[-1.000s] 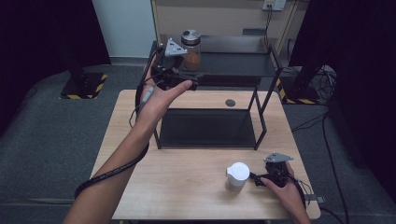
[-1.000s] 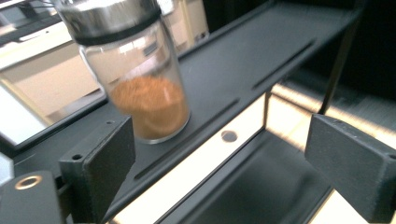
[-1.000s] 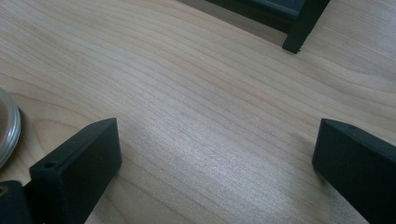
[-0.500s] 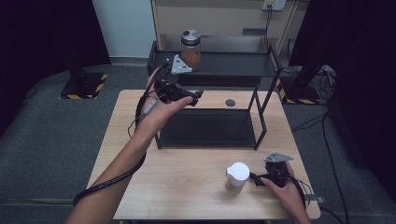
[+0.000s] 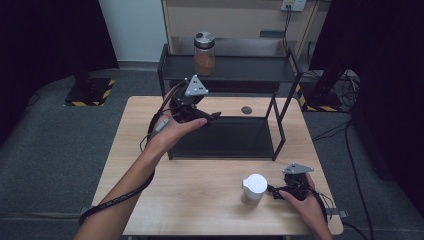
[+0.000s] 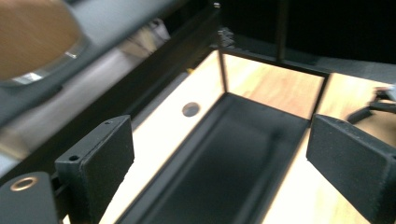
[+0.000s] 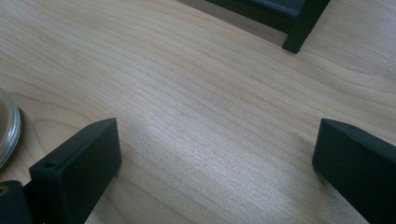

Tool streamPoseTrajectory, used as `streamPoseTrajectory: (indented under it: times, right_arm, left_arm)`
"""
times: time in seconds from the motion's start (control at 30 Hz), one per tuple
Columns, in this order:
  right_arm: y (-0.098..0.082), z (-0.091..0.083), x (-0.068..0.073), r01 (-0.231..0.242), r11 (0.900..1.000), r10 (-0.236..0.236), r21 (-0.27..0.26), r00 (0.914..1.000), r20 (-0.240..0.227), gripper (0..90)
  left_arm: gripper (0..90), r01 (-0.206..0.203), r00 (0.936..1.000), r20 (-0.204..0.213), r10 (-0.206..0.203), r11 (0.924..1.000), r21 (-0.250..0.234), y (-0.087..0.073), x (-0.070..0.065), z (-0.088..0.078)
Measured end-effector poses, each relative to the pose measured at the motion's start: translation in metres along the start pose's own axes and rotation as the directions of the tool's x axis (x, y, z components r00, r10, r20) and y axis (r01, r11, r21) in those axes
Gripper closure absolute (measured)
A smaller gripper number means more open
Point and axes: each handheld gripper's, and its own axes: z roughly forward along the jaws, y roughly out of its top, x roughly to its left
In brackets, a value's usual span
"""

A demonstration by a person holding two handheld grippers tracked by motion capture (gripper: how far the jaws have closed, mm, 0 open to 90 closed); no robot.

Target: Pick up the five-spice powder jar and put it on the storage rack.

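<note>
The white-lidded jar [image 5: 253,189] stood nearest me on the wooden table [image 5: 200,200], just beside my right gripper [image 5: 278,190], whose jaws were spread wide over bare wood with nothing between them. In the right gripper view only the jar's round rim showed, at the left edge [image 7: 7,130]; I could not tell what it held.

Farther out, my left gripper [image 5: 212,117] hovered at the near left corner of the black two-tier rack [image 5: 280,135]. Its jaws had just been opening and stood wide apart, empty, looking down along the rack's dark lower tray [image 6: 224,154].

Farthest away, on the rack's top shelf [image 5: 250,67], a glass jar [image 5: 204,54] with a metal lid stood upright, filled most of the way with a brown, powdery content.
</note>
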Motion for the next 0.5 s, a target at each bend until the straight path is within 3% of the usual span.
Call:
streamPoseTrajectory:
  times: [0.23, 0.37, 0.5]
  right_arm:
    - [0.000, 0.000, 0.000, 0.000, 1.000, 0.000, 0.000, 1.0000, 0.000, 2.0]
    - [0.000, 0.000, 0.000, 0.000, 1.000, 0.000, 0.000, 1.0000, 0.000, 2.0]
    - [0.000, 0.000, 0.000, 0.000, 1.000, 0.000, 0.000, 1.0000, 0.000, 2.0]
  left_arm:
    - [6.1, 0.006, 1.0000, -0.001, -0.006, 0.9989, 0.047, -0.028, -0.004, 0.015]
    - [5.8, 0.015, 0.9997, 0.019, -0.016, 0.9979, 0.063, -0.045, -0.006, 0.023]
    - [5.2, 0.041, 0.9985, 0.033, -0.044, 0.9964, 0.075, -0.061, -0.009, 0.030]
